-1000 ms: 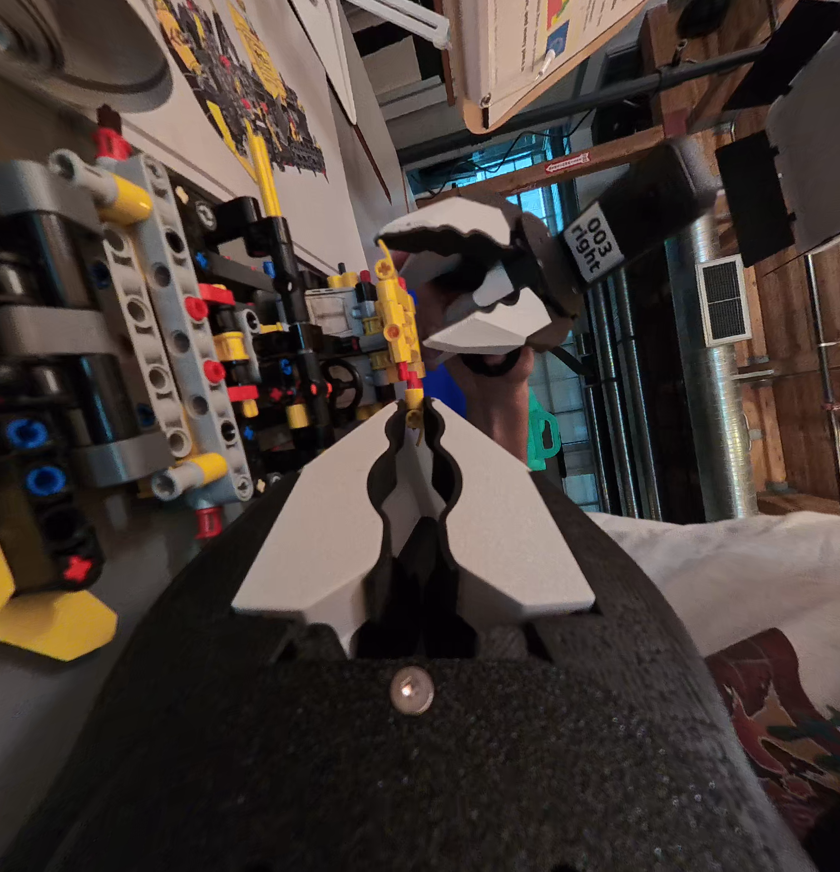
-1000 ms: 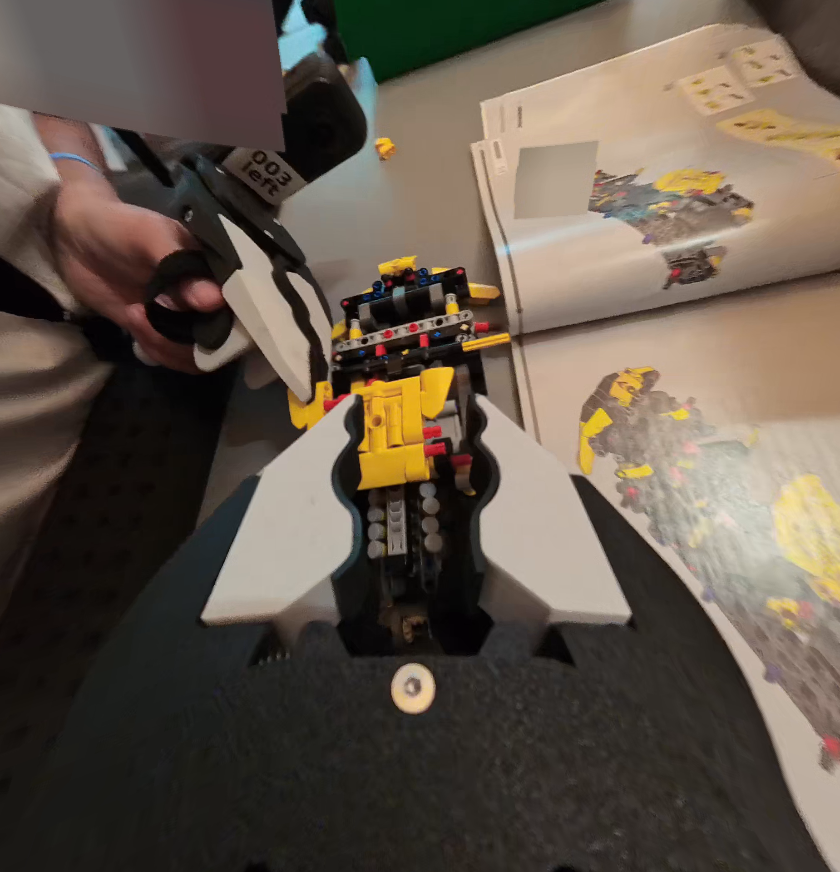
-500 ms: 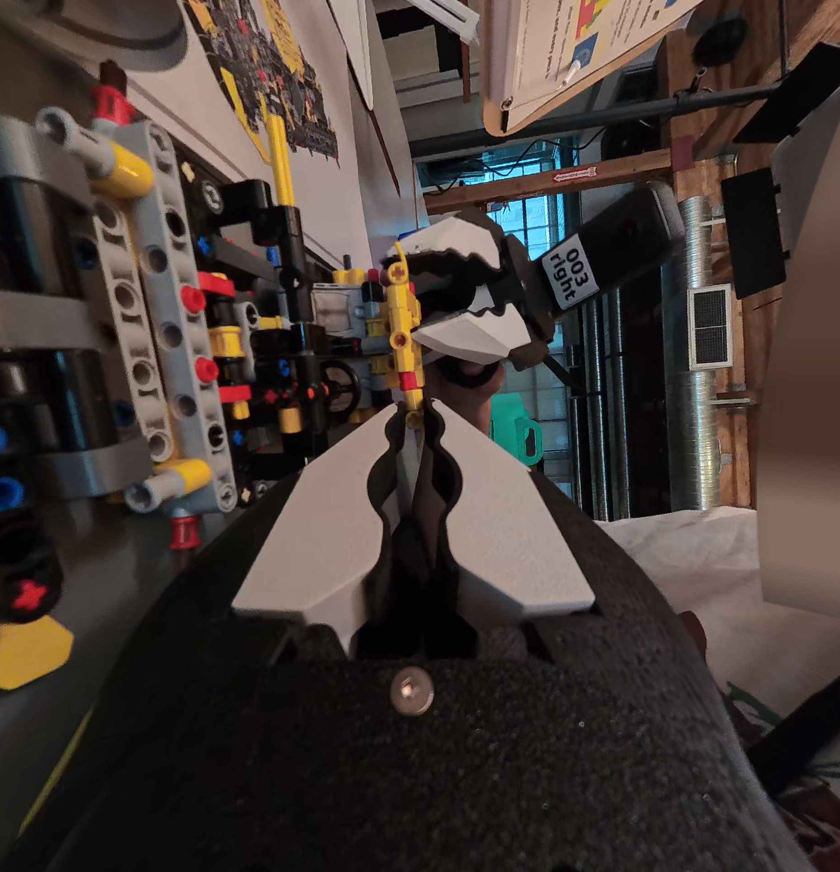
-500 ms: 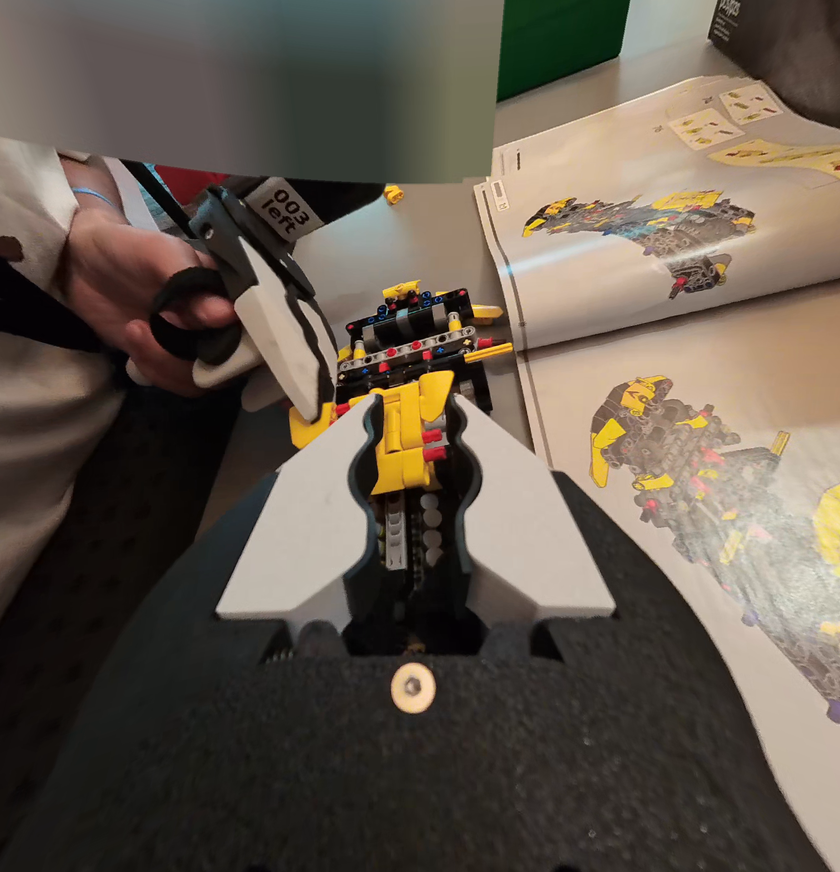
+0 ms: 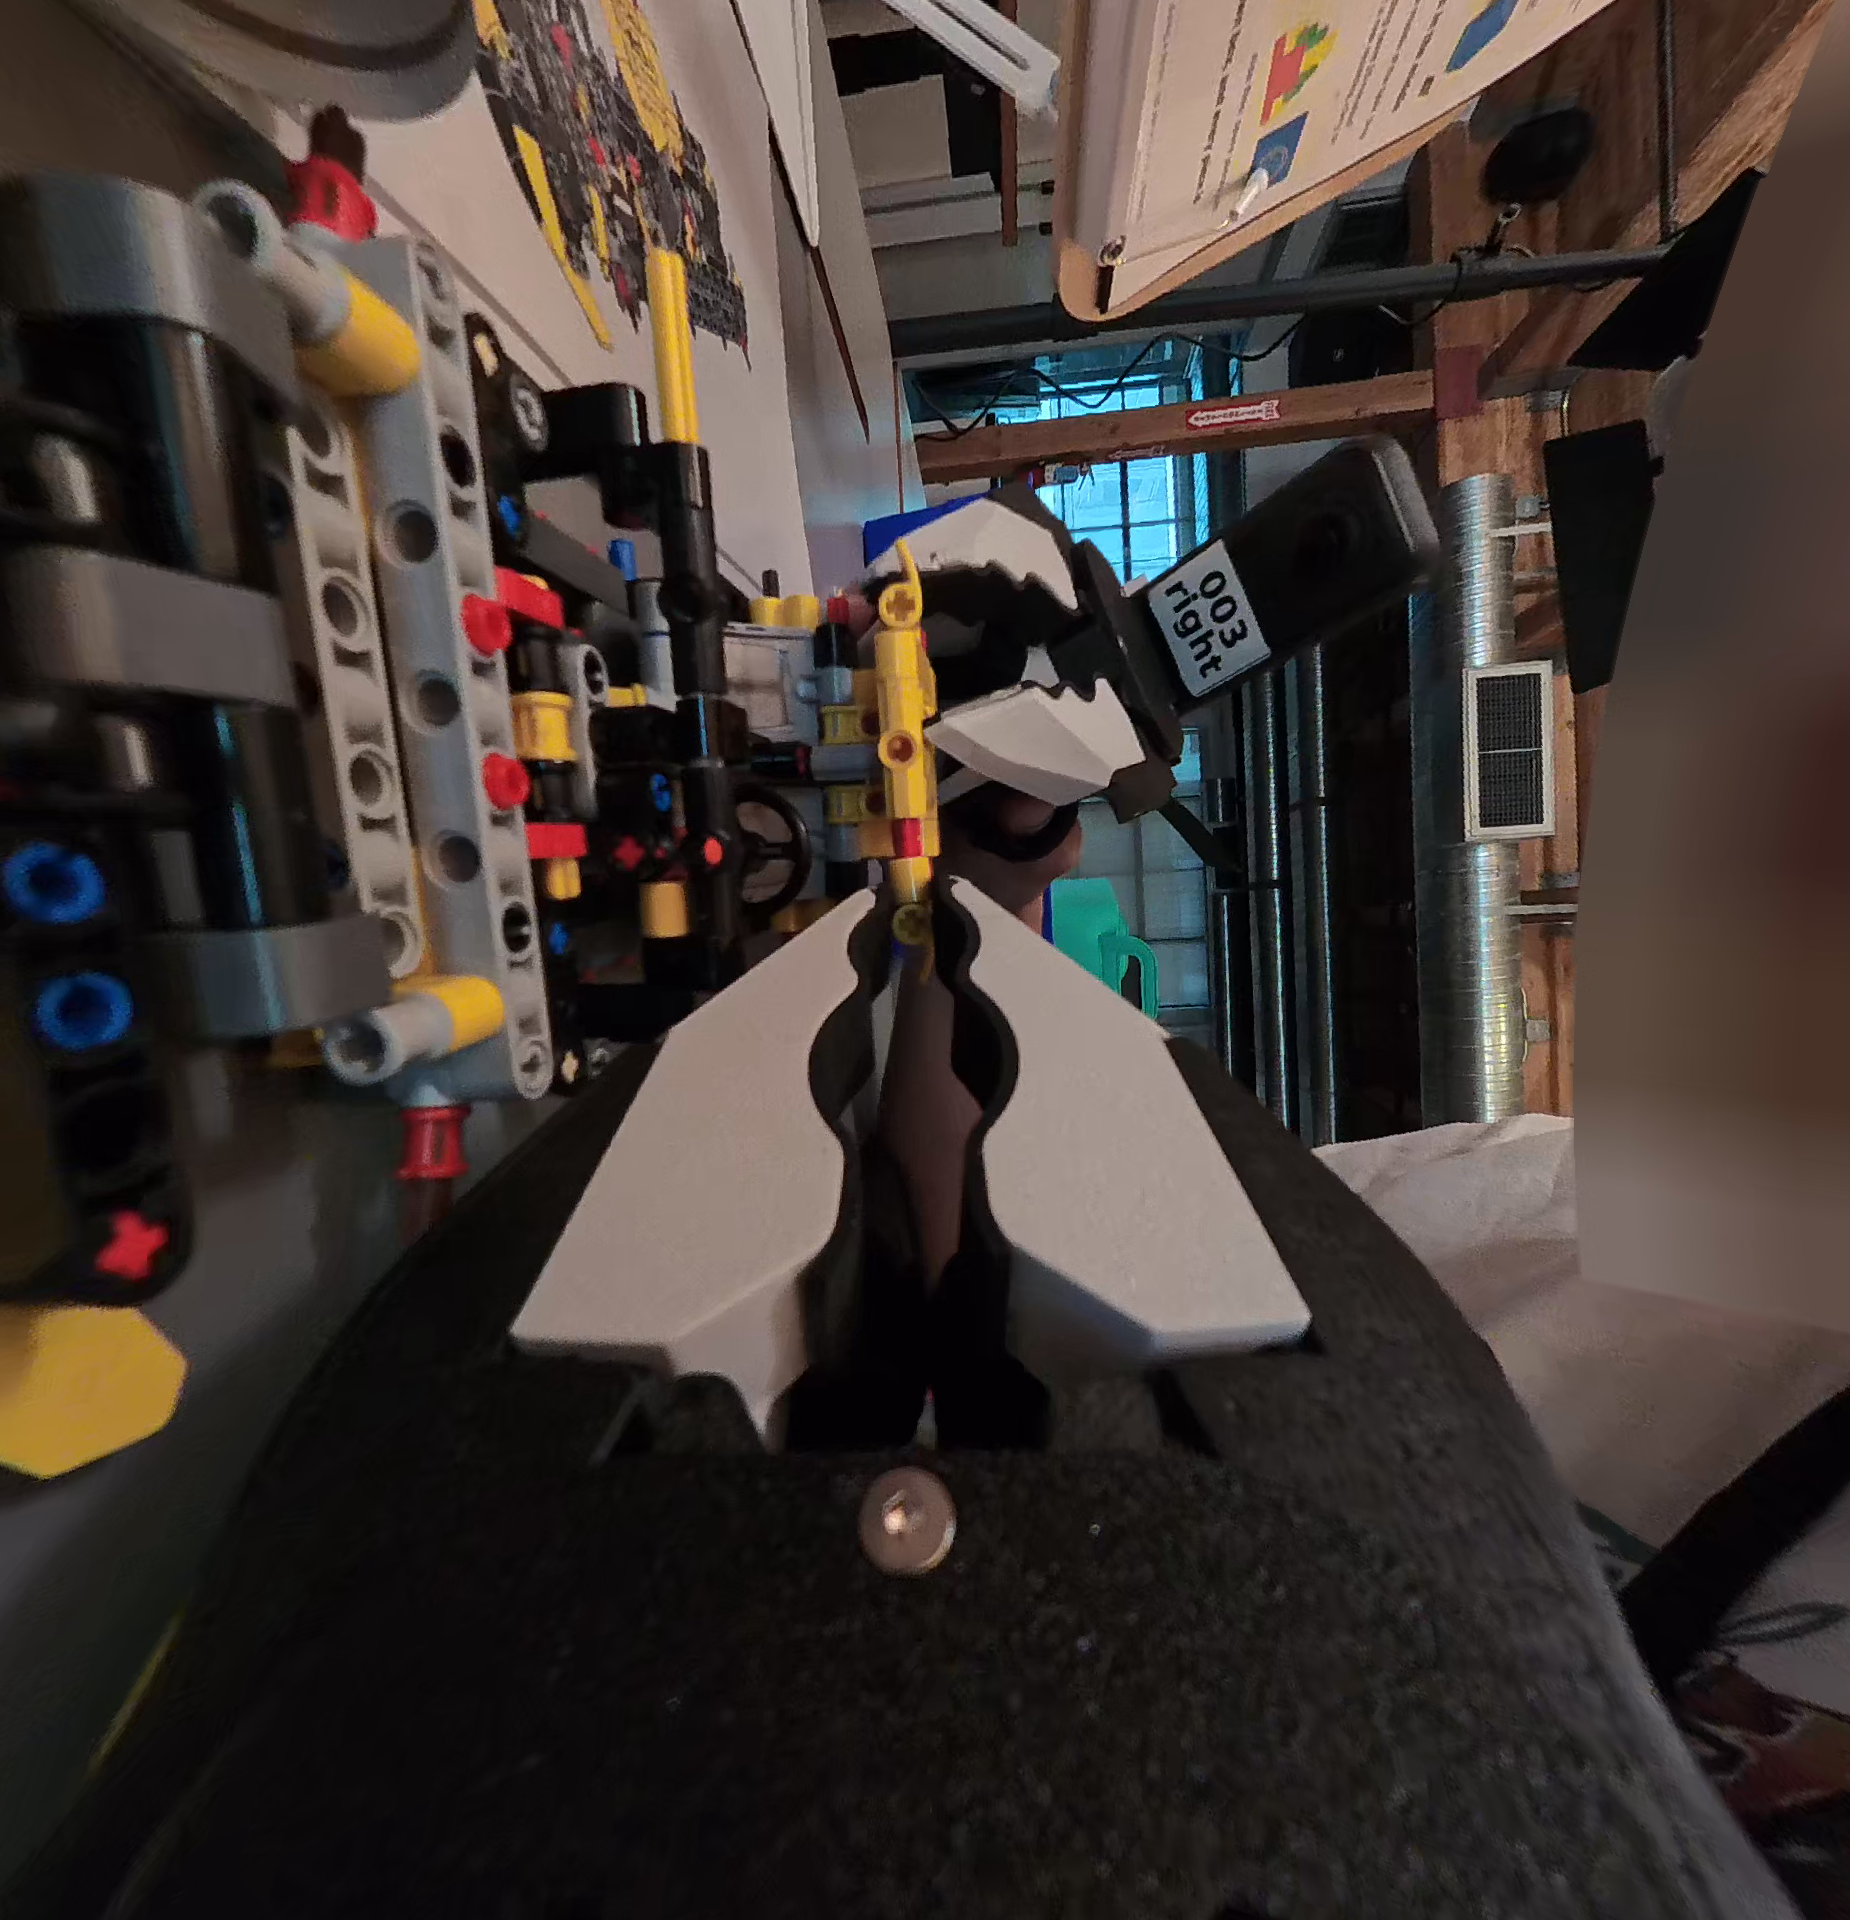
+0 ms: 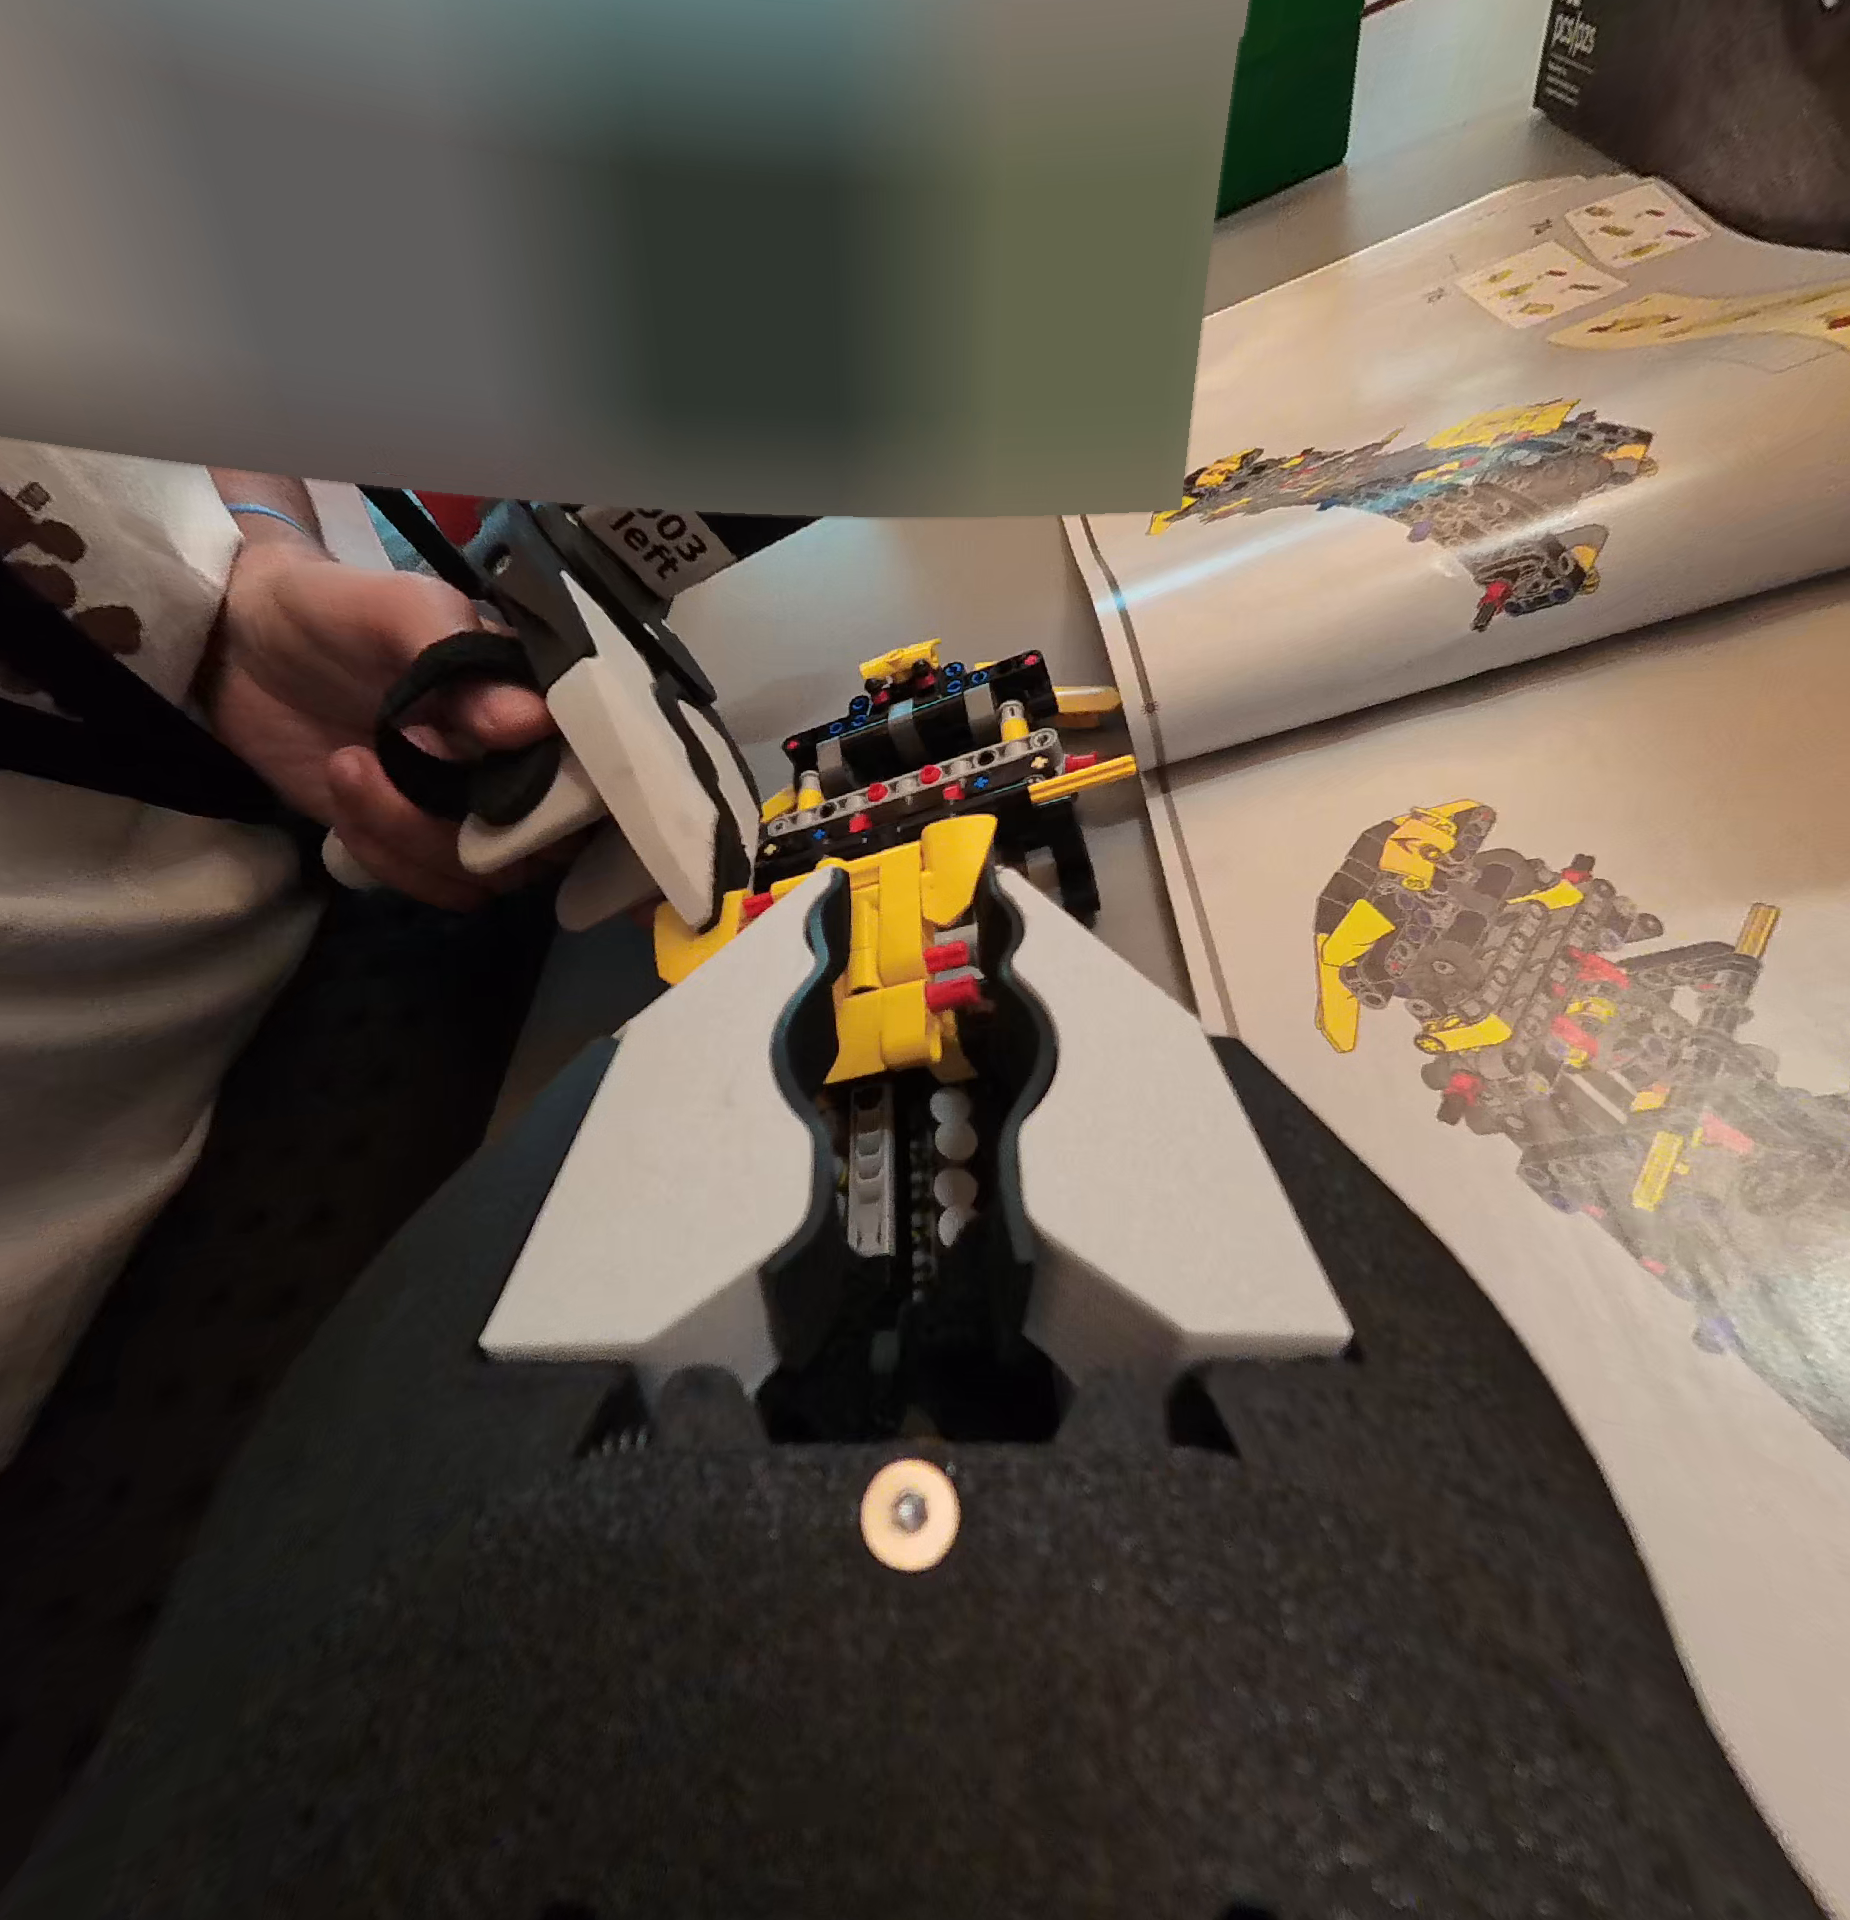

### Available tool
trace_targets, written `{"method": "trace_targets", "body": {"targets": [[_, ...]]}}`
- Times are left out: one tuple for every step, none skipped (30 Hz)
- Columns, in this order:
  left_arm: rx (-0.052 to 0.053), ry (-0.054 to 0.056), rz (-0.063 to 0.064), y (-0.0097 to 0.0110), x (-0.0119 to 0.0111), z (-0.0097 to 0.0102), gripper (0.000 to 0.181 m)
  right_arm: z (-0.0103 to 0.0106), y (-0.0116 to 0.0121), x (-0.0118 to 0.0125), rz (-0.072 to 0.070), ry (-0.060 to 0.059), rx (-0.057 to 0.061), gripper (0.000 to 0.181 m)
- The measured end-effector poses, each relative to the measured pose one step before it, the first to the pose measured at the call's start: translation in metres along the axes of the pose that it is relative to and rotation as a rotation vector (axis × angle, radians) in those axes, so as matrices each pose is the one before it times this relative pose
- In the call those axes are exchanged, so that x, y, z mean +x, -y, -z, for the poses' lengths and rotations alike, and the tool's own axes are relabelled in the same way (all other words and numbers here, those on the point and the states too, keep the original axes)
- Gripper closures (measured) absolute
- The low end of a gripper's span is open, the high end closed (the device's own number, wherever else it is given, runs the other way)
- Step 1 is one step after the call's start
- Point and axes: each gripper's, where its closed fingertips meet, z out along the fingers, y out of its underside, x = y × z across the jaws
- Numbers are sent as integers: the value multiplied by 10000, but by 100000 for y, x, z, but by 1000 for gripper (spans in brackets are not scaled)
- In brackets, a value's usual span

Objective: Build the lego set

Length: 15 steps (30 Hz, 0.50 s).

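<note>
Right gripper (image 6: 913, 894): fingers clamped around yellow panel section (image 6: 900, 966) of lego model (image 6: 931, 758), frame centre. Left gripper (image 5: 913, 920): tips pinching small yellow piece (image 5: 910, 914) at model's edge. Model partly built: black-grey beam frame, red and blue pins, yellow panels. Much remains, judging by instruction booklet (image 6: 1523, 935), right of frame.

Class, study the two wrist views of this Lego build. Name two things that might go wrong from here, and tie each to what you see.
1. The right gripper straddles the yellow section of the Lego model while the left gripper pinches a small yellow piece at its edge. Opposing pulls might pop parts loose.

2. The model sits close beside the open instruction booklet. A slip may shove it onto the pages.
</note>
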Motion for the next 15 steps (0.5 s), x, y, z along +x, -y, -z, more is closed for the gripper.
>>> {"method": "trace_targets", "body": {"targets": [[-40,-51,53,-2,79,-56,174,12,12,-10,-23,16,14,158],[-21,-59,82,33,48,-54,174,31,7,12,-19,1,6,158],[28,-49,86,67,-13,-34,174,25,-6,60,-49,-19,8,158],[34,-64,81,57,5,-34,175,29,8,55,-72,1,38,158],[12,-66,61,18,26,-25,174,15,-17,2,-102,54,34,158],[8,-20,10,12,15,4,175,-4,-14,3,-142,61,44,159],[-3,-21,11,-15,7,3,174,-11,-26,-46,-215,91,18,159],[22,-54,48,12,19,15,175,-13,-41,-46,-226,91,-15,159],[24,-47,33,-6,10,8,175,-19,-35,-30,-117,75,-28,159],[24,-35,5,-4,14,10,174,19,-43,-54,-67,57,-15,159],[47,-50,-3,29,19,4,175,25,-7,16,-56,9,-10,160],[24,-30,-39,-41,9,-33,175,15,-42,-34,-51,31,-44,159],[69,-22,-15,23,3,-3,174,13,-16,1,-1,-16,-21,159],[119,-44,47,71,28,8,174,-22,8,53,9,-43,6,159],[122,-22,-7,55,20,-7,175,-38,15,46,-3,-31,19,159]]}}
